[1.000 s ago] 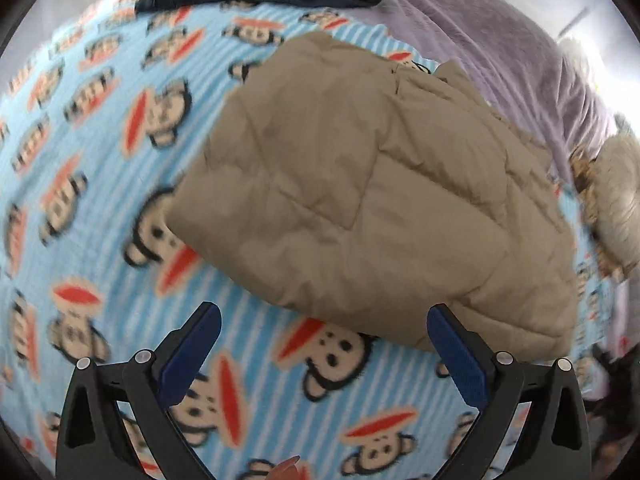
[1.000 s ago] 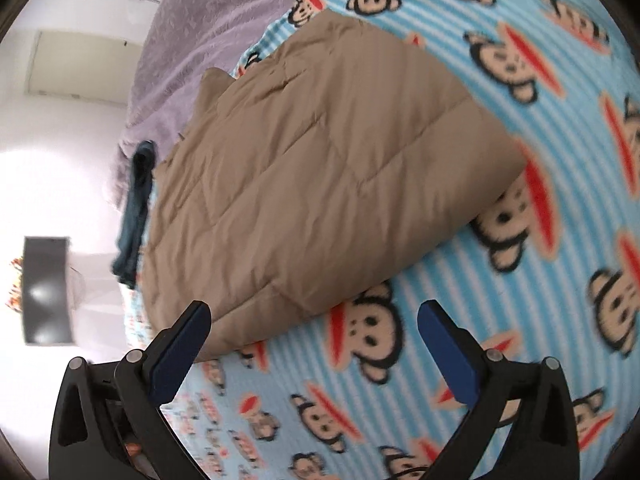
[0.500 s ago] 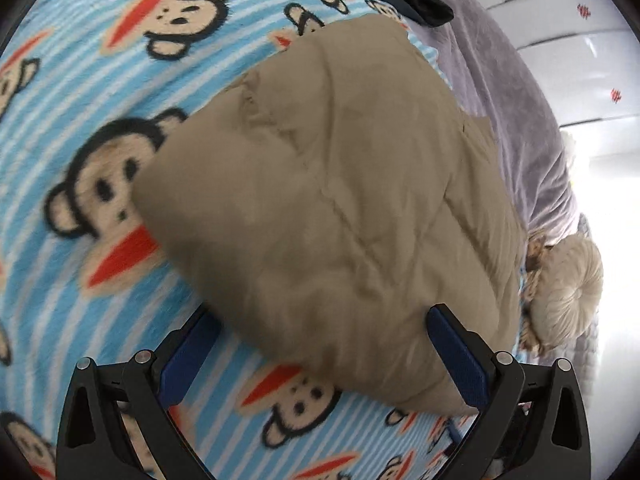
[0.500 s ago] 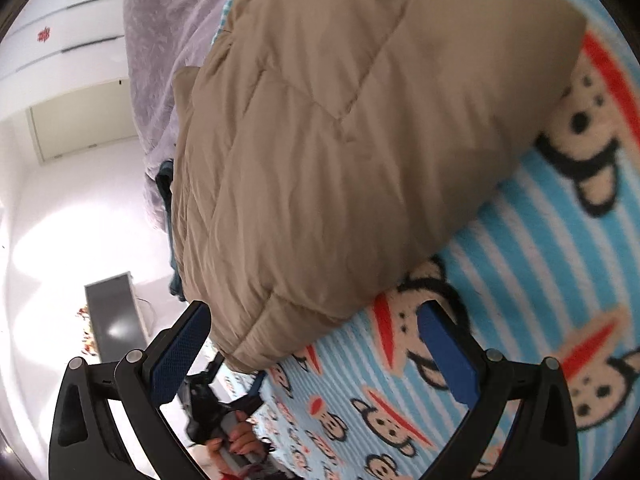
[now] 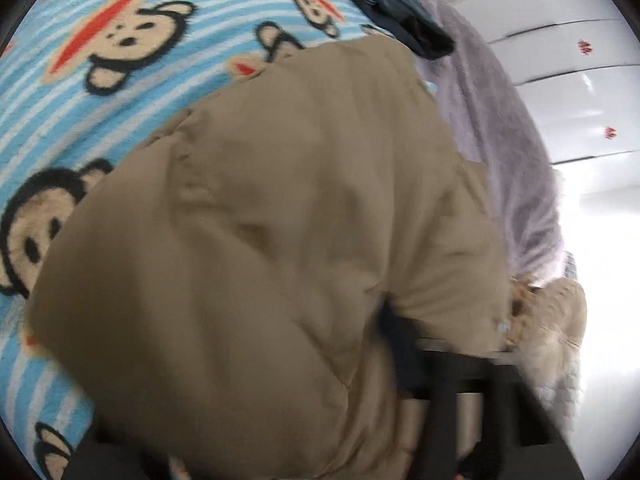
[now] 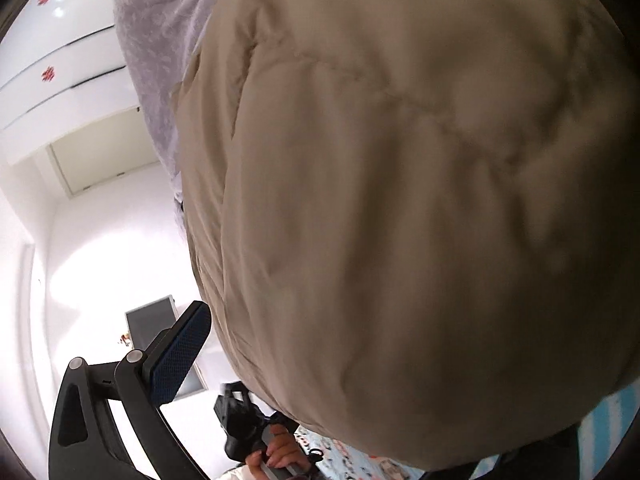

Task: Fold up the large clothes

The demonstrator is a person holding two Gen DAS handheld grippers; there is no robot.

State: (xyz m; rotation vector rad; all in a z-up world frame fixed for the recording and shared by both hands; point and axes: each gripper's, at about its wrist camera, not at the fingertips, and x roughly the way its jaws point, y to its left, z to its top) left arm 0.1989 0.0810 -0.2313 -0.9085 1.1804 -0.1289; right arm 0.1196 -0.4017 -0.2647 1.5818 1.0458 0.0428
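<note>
Between both closing grippers, folded tan jacket (image 5: pixel 280 240), on monkey blanket (image 5: pixel 80 92)

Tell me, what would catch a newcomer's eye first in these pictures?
A puffy tan quilted jacket fills both views, lying folded on a bright blue striped blanket printed with cartoon monkey faces. Dark blue folded clothing lies at the top of the left view, beside a lilac fleece cover. At the right view's lower left, one blue-padded finger stands beside the jacket.
</note>
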